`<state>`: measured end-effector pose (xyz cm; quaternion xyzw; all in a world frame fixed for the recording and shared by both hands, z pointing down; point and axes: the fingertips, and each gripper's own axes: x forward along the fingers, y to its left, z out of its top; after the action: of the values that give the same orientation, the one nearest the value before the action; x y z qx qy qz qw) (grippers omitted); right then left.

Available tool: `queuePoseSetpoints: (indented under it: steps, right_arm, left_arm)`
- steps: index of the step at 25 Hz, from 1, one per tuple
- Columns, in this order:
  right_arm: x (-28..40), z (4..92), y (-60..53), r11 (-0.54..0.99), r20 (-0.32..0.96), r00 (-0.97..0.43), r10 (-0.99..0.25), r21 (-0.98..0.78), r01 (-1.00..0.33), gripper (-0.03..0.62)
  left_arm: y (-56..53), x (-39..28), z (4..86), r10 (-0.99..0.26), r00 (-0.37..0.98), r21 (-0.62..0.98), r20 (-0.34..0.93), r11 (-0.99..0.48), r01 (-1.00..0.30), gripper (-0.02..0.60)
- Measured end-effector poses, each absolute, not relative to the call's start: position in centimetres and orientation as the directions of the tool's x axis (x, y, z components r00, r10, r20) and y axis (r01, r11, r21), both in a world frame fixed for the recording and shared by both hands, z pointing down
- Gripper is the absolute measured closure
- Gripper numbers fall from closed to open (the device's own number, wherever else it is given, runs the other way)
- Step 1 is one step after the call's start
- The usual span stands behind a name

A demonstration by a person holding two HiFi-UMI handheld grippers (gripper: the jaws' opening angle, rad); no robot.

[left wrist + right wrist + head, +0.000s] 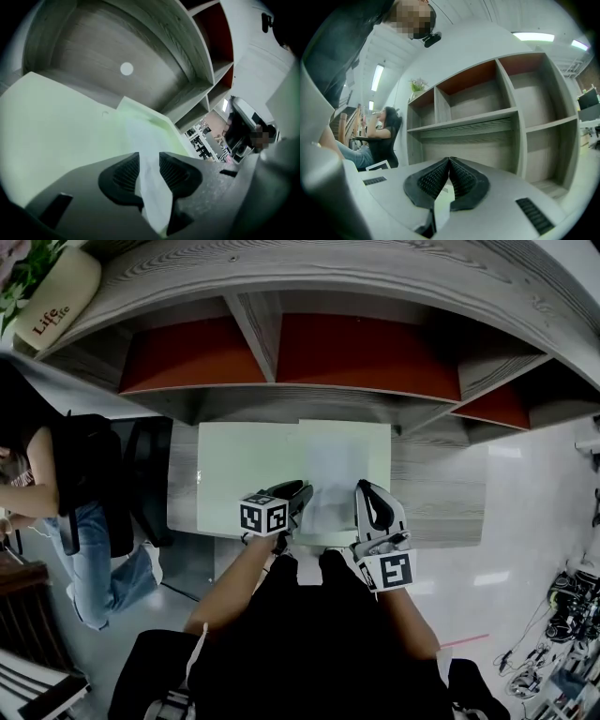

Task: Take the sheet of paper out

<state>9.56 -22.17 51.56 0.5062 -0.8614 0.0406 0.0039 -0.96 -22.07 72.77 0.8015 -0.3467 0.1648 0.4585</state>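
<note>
1. The left gripper (149, 158) has its jaws wide apart. A white strip of the sheet of paper (333, 470) runs through the gap, but neither pad presses on it, so this gripper holds nothing.
2. The right gripper (449, 164) has its jaws closed tip to tip. A white sliver shows between the pads just behind the tips, which is judged to be a pinch on the sheet's near edge.
3. The sheet lies flat over the right half of a pale green folder (244, 474). The folder sits at the middle of the desk's (441, 488) near edge, and both grippers work at that edge. The sheet looks hazy, so it may lie under a clear cover, but this cannot be confirmed.
4. Expected handling: the sheet is very light, thin and limp. It will sag when unsupported, crease under a twist and tear under a sideways jerk. It is also smooth and may cling to the folder.
5. Recommended hold: grip the near edge close to a corner, with the pads flat on both faces. Pull in the sheet's own plane toward the desk's near edge, and steady the folder with the free gripper.
</note>
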Motion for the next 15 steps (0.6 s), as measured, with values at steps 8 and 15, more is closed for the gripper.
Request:
queuePoseSetpoints:
  steps: [8, 15]
  right_arm:
    - [10.2, 51.2, -21.5, 0.495, 0.023, -0.498, -0.867, -0.083, -0.865, 0.571]
    - [12.0, 51.3, -21.6, 0.462, 0.020, -0.465, -0.885, -0.093, -0.882, 0.571]
  left_arm:
    - [-22.4, 0.2, 74.8, -0.342, 0.684, 0.612, 0.645, -0.306, -0.729, 0.446]
    - [-22.7, 0.4, 75.2, -0.327, 0.677, 0.617, 0.660, -0.279, -0.736, 0.460]
